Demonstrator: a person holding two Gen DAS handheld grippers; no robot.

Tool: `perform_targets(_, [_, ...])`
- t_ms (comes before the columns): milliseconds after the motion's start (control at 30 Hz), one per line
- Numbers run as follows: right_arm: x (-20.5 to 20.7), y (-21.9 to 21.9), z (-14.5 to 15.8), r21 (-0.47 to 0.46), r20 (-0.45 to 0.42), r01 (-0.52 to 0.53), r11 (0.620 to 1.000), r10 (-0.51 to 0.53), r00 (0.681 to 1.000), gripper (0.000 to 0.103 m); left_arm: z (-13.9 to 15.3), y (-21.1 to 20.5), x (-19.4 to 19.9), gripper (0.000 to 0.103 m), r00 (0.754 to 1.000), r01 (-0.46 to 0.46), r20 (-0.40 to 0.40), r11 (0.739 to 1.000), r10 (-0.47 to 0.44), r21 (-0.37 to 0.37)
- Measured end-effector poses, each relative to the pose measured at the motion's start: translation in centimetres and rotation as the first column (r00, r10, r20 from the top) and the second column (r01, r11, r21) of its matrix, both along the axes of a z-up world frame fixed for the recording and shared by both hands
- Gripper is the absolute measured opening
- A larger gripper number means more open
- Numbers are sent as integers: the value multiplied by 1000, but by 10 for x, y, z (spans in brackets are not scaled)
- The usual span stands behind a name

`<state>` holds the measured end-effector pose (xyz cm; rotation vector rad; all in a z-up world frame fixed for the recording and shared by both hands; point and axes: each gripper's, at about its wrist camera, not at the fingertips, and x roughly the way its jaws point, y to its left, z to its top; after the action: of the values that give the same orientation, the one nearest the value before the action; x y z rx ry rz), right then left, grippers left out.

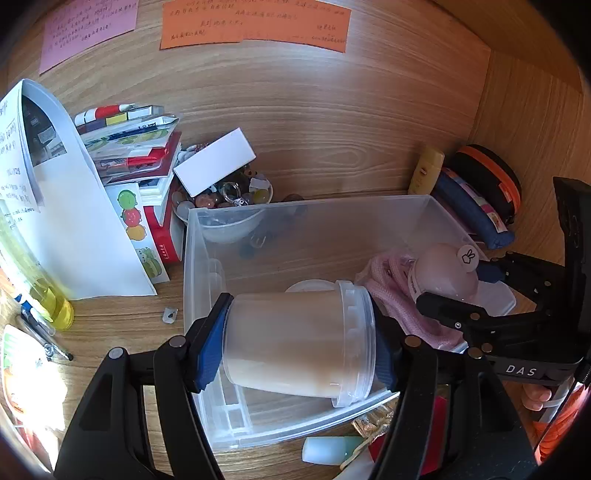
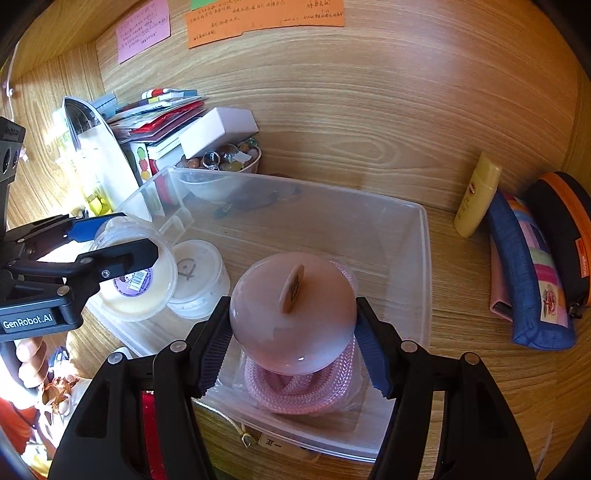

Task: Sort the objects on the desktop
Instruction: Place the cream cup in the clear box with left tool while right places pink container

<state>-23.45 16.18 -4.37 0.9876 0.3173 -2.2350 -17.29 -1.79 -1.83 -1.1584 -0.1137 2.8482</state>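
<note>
- Left claw (image 1: 299,350) clamped on a frosted jar (image 1: 295,350), held sideways over the clear bin (image 1: 314,218).
- Right claw (image 2: 293,339) clamped on a pink globe (image 2: 291,314) above pink rope (image 2: 295,391) in the bin's right side.

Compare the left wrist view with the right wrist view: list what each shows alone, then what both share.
Only the left wrist view shows the pens on the desk and the left claw gripping the frosted jar by its ends.

Only the right wrist view shows the barcode label on the jar's base and the pink rope coiled under the pink ball, which the right claw grips.

Both show the clear bin, yellow bottle and orange note.
</note>
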Motion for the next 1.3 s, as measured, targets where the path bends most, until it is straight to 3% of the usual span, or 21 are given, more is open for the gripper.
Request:
perform_targets(200, [1,0,0,-9,-2,-1,1000,1,1000,61,6,4,8,66,999,-11,-46,999,9,-41])
perform_targets(433, [10,-3,3,24,-70,15,1000,-13,997,80,9,15,12,67,997,3,-71,995,-10,-99])
perform_targets(700, [7,1,2,18,-51,19,1000,-18,999,81,16,12,16,74,997,-14,-77,996,8,-87])
perform_targets(800, [11,1,6,18,-55,17,1000,-16,998,81,22,8,20,82,996,-26,-84,997,20,-76])
perform_targets(1033, [32,13,29,6,-141,42,999,-41,989,82,34,2,35,92,992,-70,-114,995,60,-77])
perform_targets(1300, [52,37,39,-19,-139,78,997,-80,987,85,44,-6,57,94,989,-81,-127,994,71,-78])
